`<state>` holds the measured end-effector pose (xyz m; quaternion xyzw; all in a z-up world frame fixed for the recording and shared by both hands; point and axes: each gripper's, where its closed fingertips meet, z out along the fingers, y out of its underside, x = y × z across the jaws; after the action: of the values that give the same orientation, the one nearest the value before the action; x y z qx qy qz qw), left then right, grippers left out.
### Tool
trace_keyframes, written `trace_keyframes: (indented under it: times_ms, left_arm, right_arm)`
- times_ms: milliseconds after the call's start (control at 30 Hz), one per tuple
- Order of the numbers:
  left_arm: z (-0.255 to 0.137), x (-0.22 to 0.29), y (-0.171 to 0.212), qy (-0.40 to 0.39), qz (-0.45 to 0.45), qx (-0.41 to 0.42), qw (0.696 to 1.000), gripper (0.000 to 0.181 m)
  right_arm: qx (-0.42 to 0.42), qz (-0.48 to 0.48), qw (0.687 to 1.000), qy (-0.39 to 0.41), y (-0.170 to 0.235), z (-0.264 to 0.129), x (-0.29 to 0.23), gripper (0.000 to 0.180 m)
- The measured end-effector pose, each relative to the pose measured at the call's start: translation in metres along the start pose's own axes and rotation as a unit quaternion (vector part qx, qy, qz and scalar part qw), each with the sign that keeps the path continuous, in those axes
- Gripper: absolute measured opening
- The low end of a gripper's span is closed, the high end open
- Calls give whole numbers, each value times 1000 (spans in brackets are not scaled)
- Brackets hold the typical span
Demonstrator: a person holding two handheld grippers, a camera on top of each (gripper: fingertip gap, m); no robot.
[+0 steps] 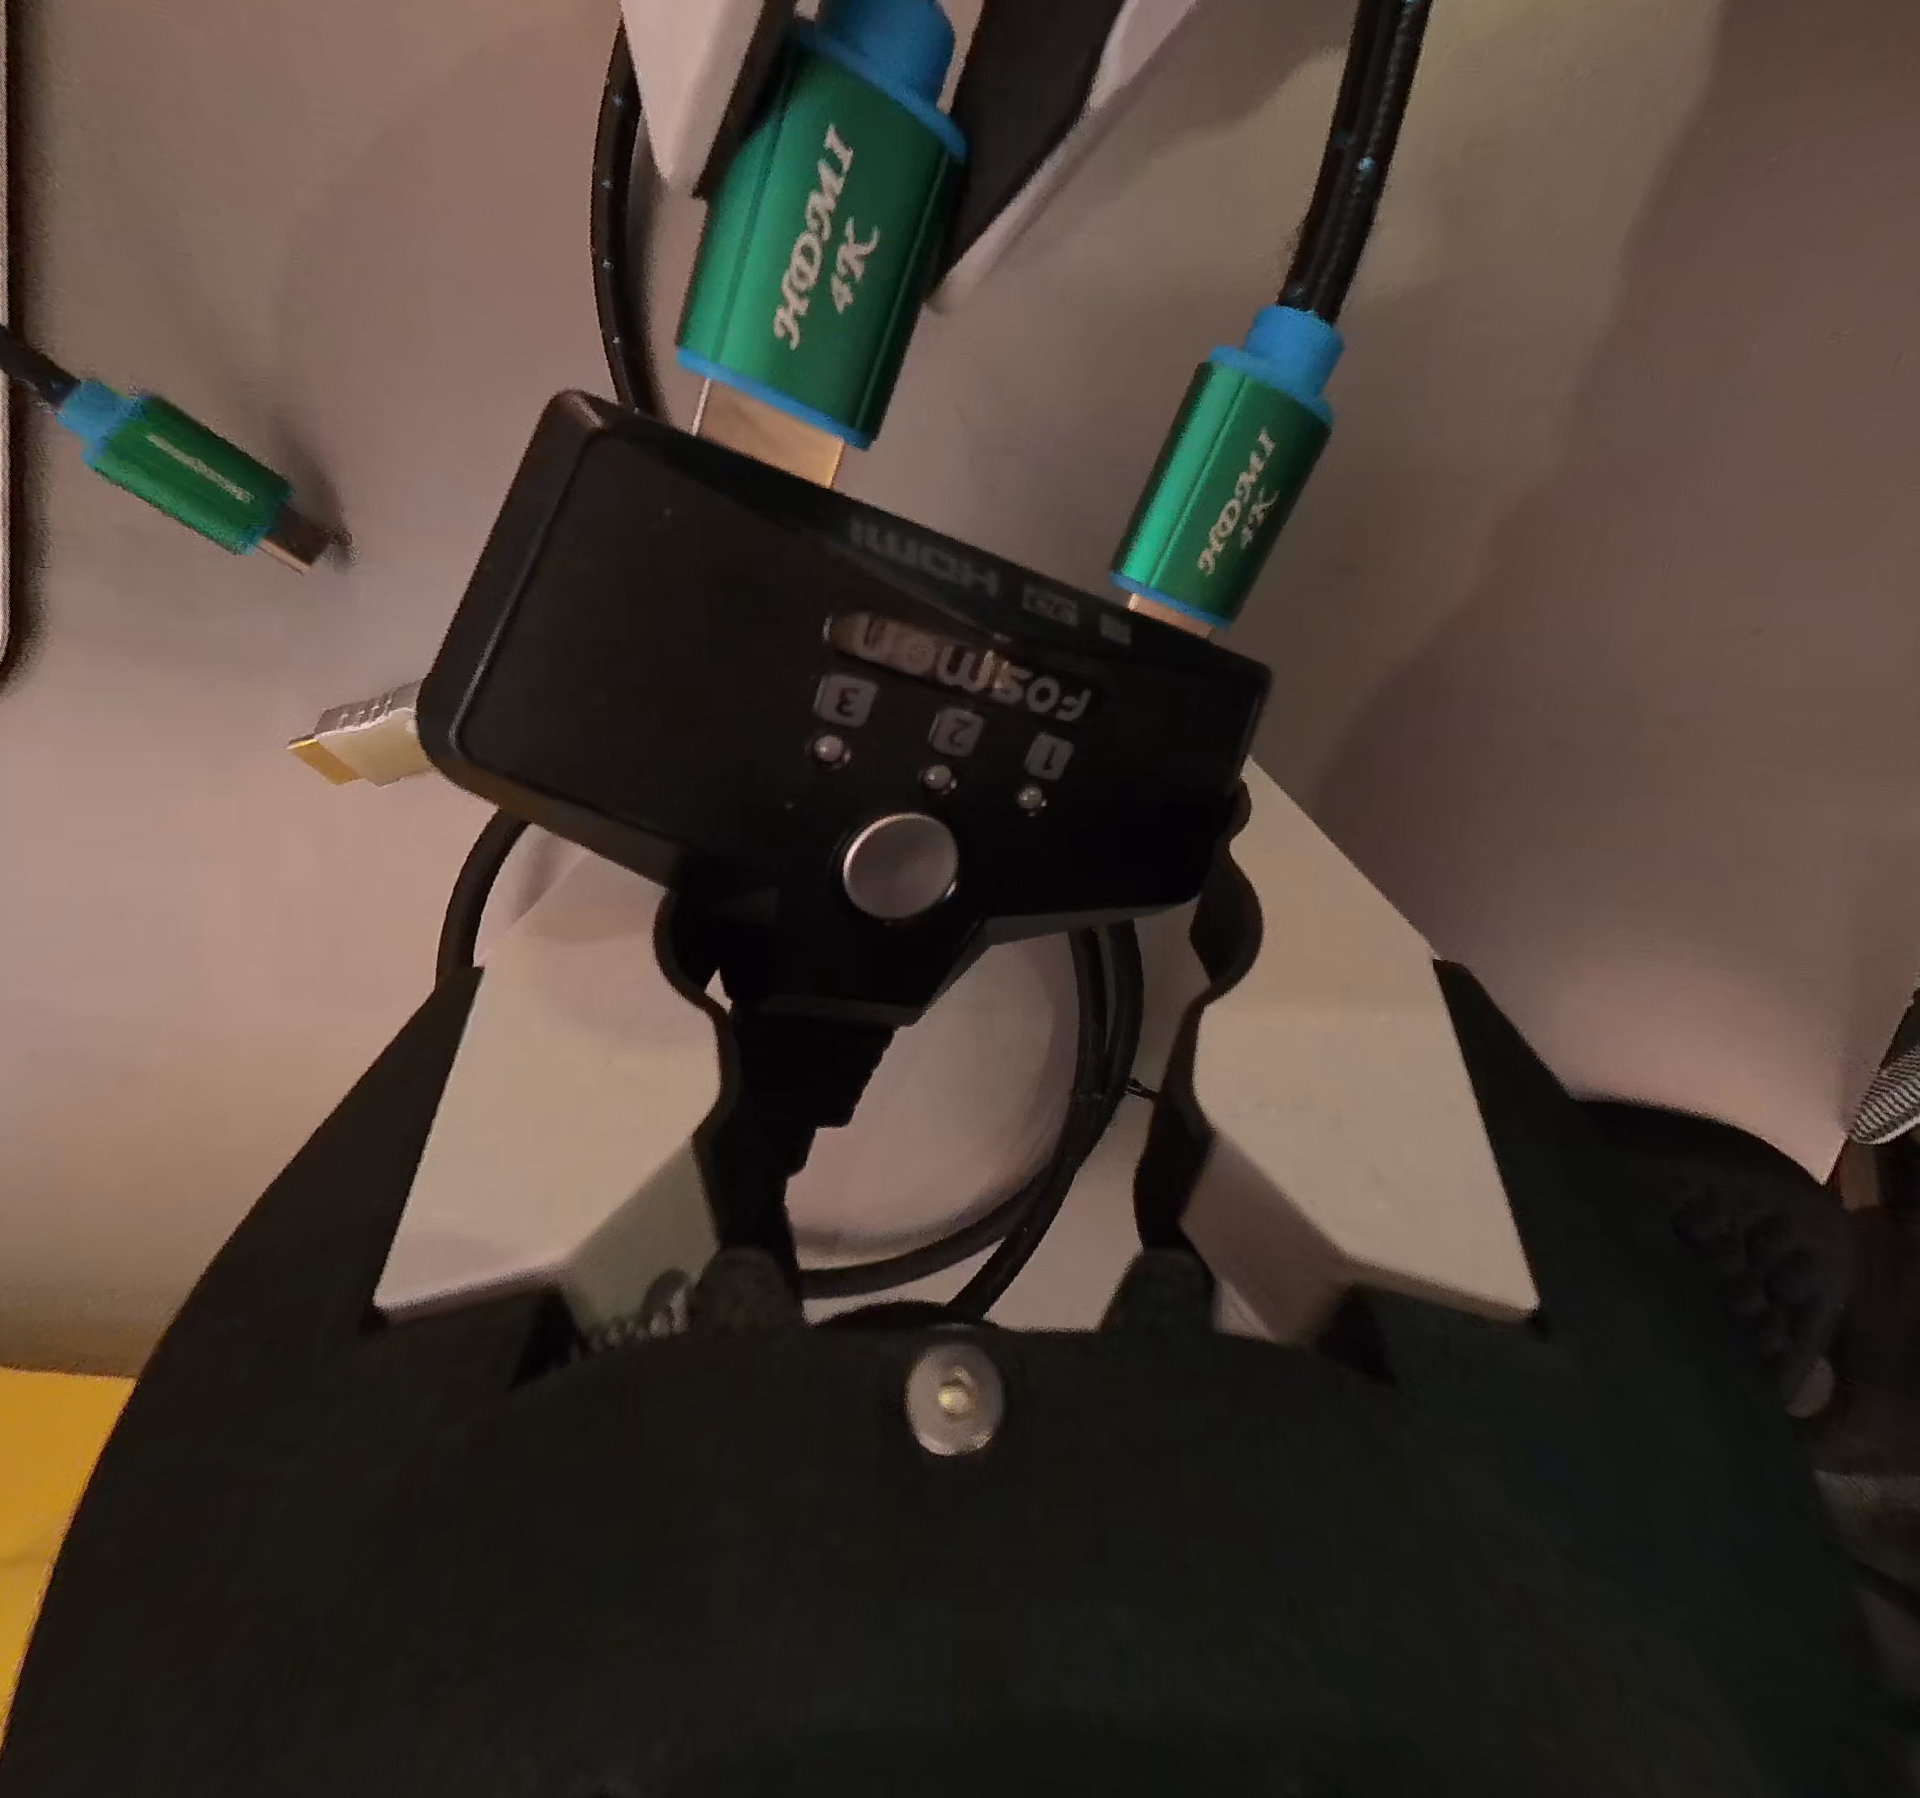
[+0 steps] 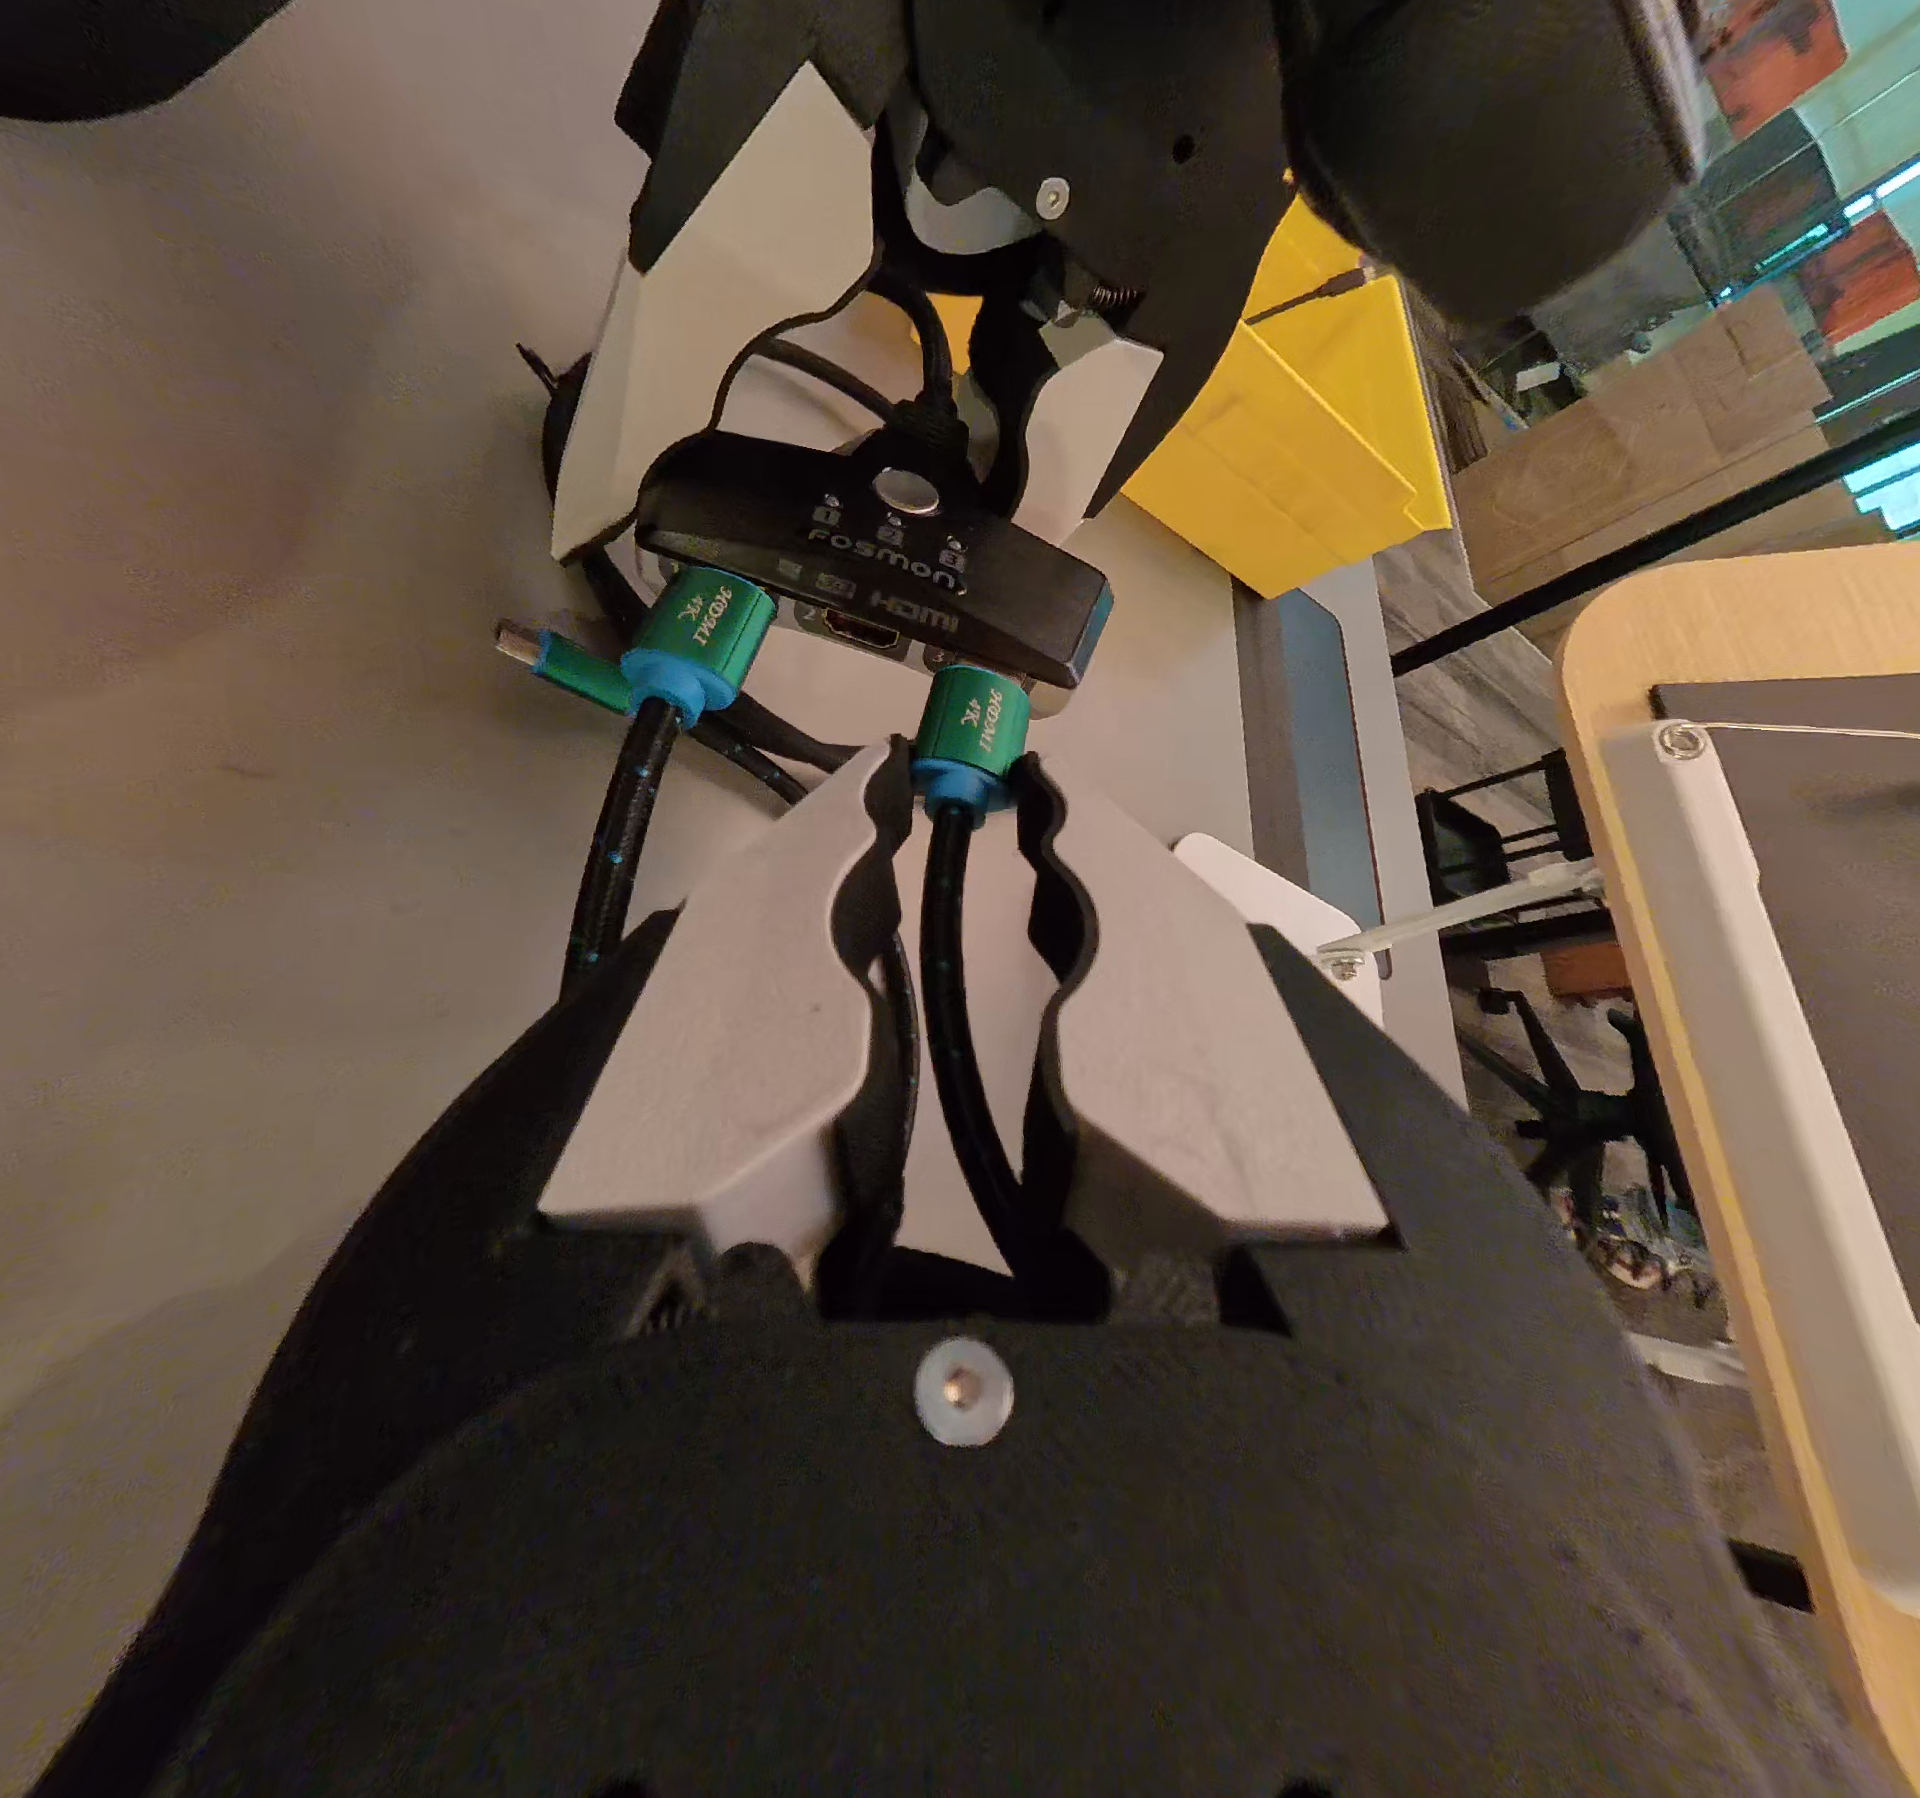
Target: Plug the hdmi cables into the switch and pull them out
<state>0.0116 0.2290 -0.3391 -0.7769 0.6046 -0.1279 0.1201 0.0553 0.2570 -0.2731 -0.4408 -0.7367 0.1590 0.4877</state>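
Switch (image 2: 883, 553) lifted off the counter (image 1: 260, 190), pinched at its rear by left hand-held gripper (image 1: 956, 927). Right hand-held gripper (image 2: 961, 772) clamps a plug (image 2: 971, 720) at the switch's third port. Risk: skewed entry jams; switch twists loose.

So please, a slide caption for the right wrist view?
Right gripper holds a green plug at the black switch; another plug sits beside it.

Printed lettering on switch (image 1: 831, 668) and green plugs (image 1: 821, 262)
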Motion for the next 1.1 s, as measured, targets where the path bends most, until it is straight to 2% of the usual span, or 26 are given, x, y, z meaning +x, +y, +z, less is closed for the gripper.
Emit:
trace_keyframes:
  times_ms: [467,1100]
  left_arm:
    - [-8,-3,-9,-32,8,16,999,91]
    - [-3,-5,-4,-69,25,-13,997,90]
  right_arm:
    - [45,31,998,1,-2,-4,5,18]
    - [38,26,999,-13,0,1,-2,19]
